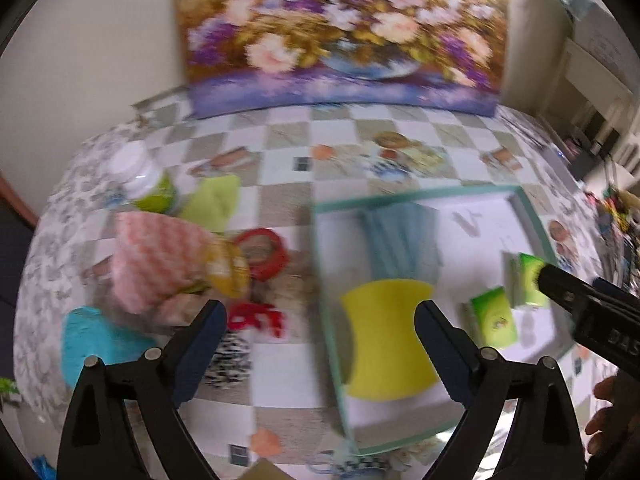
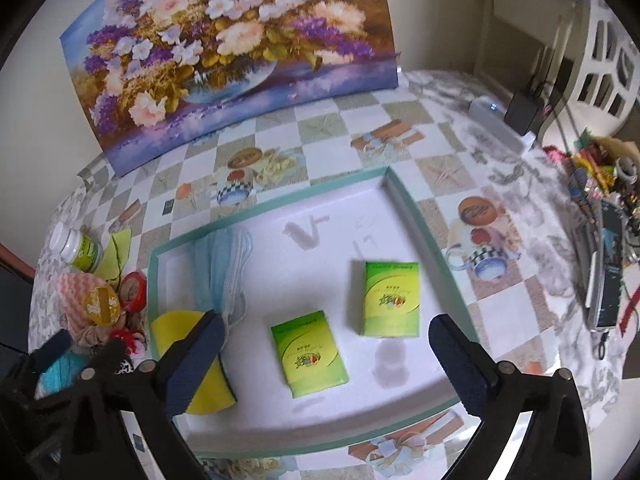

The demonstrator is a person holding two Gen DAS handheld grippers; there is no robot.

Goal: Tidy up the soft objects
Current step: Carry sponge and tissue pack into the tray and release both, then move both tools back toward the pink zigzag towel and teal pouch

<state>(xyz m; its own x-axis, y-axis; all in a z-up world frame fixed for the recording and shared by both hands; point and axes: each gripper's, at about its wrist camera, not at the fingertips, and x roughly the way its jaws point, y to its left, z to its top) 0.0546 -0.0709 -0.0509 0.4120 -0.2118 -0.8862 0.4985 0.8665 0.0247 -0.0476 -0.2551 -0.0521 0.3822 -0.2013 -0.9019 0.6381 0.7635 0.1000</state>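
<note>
Left gripper (image 1: 320, 334): wide open, empty.
Right gripper (image 2: 326, 346): wide open, empty; tissue packs (image 2: 309, 354) between its fingers, print unreadable.

Tray (image 2: 424, 216) on the table (image 2: 500, 312), two tissue packs (image 2: 308, 354) side by side inside, sponge (image 2: 208, 360) and face masks (image 2: 220, 268) at its left end, clutter pile (image 2: 100, 312) left of tray, painting (image 2: 240, 48) behind.

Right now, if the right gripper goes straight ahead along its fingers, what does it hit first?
Probably the nearer green tissue pack lying in the tray; the right gripper is open and empty above it. Depth is unclear.
</note>
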